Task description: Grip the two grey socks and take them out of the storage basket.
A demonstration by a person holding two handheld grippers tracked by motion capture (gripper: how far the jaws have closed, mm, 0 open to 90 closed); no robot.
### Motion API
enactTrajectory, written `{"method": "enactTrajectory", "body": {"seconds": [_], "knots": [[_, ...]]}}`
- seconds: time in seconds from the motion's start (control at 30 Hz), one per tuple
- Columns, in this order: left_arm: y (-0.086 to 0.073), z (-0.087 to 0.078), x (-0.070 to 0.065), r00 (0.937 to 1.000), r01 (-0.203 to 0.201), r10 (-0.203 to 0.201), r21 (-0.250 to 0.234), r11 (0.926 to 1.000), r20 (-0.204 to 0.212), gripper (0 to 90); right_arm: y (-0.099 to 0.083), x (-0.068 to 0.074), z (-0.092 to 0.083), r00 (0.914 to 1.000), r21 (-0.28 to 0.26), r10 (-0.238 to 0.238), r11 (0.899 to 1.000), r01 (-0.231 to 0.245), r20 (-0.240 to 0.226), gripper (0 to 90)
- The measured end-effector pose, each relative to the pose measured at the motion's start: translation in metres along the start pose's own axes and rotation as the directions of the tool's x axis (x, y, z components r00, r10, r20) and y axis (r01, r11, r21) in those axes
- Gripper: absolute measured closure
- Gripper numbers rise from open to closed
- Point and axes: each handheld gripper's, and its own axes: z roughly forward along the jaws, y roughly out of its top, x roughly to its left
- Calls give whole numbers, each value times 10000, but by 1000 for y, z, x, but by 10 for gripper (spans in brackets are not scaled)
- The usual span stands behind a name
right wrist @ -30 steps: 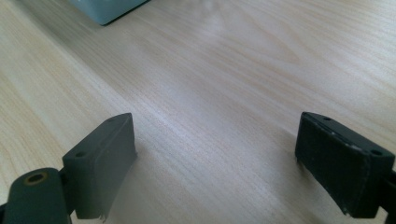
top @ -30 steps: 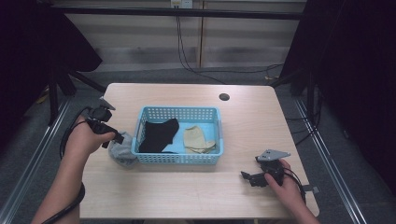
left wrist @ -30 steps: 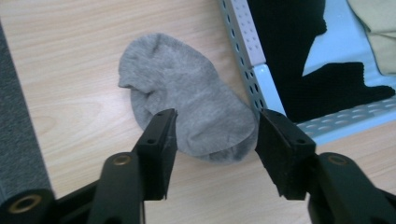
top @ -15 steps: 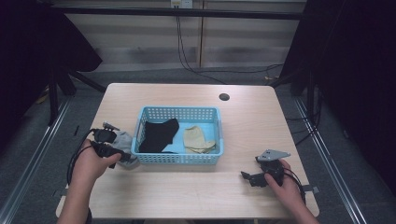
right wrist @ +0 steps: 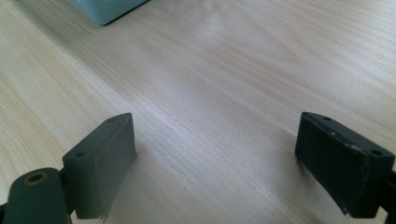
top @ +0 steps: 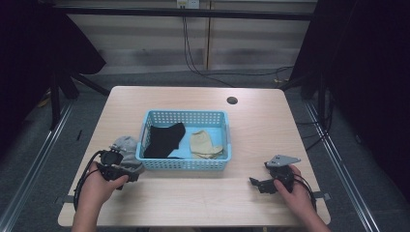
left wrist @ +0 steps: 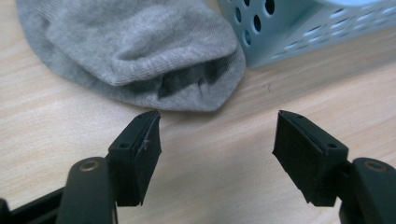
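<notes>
A grey sock lies crumpled on the table against the left end of a light blue basket. Just short of it, my left gripper is open, its jaws apart and low over the wood with nothing between them. Inside the basket lie a black sock and a beige sock. My right gripper rests near the front right of the table, open over bare wood, with a corner of the basket far ahead.
The wooden table has a round dark hole at its back right. Black cables trail from both grippers. Metal rails run along the floor on both sides of the table.
My left hand has drawn back toward the front edge of the table, and the grey sock now lies free on the wood beside the basket. The right gripper has not moved.
</notes>
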Motion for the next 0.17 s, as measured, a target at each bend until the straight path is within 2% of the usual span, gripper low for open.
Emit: {"method": "enactTrajectory", "body": {"seconds": [0.17], "knots": [[-6,-1,6,9999,118,-118,-273,9996,12,296,0,0,0,10000,-11,-27,10000,27,-1,119]]}}
